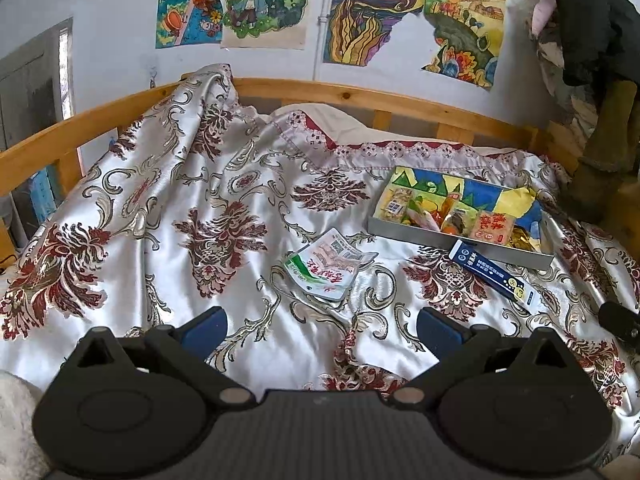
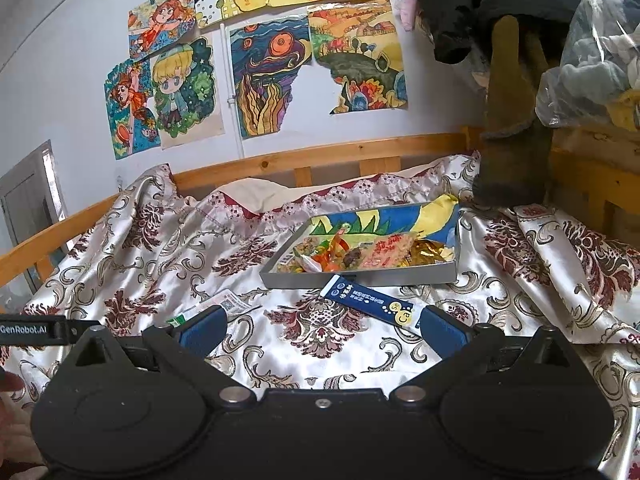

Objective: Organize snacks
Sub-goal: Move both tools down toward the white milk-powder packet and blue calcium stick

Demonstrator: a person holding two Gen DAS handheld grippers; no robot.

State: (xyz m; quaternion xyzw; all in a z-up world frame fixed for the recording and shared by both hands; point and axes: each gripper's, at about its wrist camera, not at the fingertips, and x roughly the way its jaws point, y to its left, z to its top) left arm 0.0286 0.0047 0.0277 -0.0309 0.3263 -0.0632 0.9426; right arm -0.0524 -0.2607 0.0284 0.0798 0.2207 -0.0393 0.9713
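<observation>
Both tongs [image 1: 322,330] [image 2: 322,330] gape over satin bedspread [image 1: 248,312], drawings [image 1: 236,0] behind.

Each black claw [image 1: 322,330] [image 2: 322,330] carries blue pads [image 1: 204,334] and silver pivot screws.

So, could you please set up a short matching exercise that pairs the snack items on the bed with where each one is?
Things:
1. dark blue stick packet
2. white and green pouch
3. pink packet
4. grey tray

Places:
A. inside the tray
B. on the bedspread, holding snacks
C. leaning on the tray's front wall
D. flat on the bedspread, apart from the tray

Pairs: 1-C, 2-D, 3-A, 4-B
</observation>
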